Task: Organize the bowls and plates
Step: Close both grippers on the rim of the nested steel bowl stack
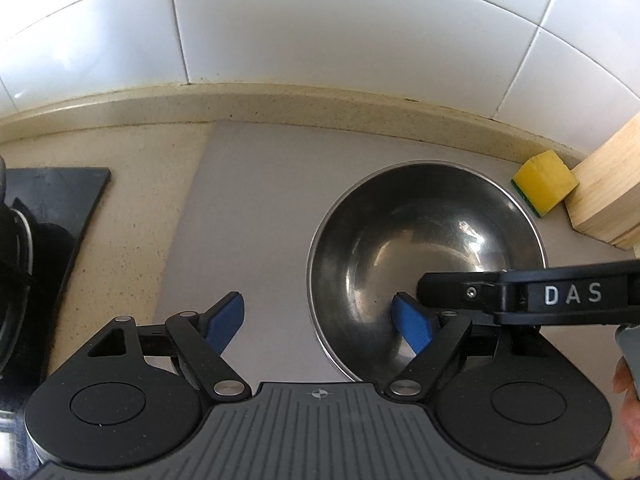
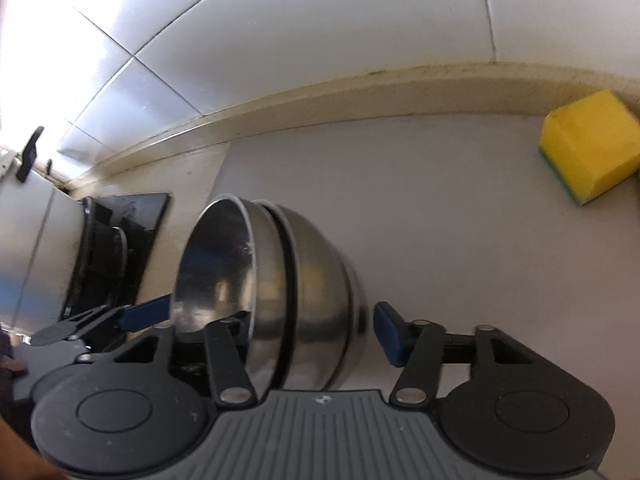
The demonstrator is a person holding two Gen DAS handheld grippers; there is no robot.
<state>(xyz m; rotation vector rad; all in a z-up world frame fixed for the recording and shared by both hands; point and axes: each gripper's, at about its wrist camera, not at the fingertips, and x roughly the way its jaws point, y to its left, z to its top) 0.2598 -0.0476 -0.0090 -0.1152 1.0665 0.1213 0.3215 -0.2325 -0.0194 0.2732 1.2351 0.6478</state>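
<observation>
Straddling of the nested steel bowls [image 2: 304, 264] is being done by both grippers.
Beside the black hob [image 1: 52, 208], the left gripper [image 1: 318, 308] is being held wide across the bowls' near rim on the grey mat [image 1: 248, 208]; the right gripper [image 2: 312, 316] is being held narrower, its outer pad [image 2: 386, 332] just clear of the wall.

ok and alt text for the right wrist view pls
A nested stack of steel bowls sits on a grey mat, its wall between the fingers of the right gripper, with a narrow gap at the outer blue pad. A yellow sponge lies far right, near the white tiled wall.
</observation>
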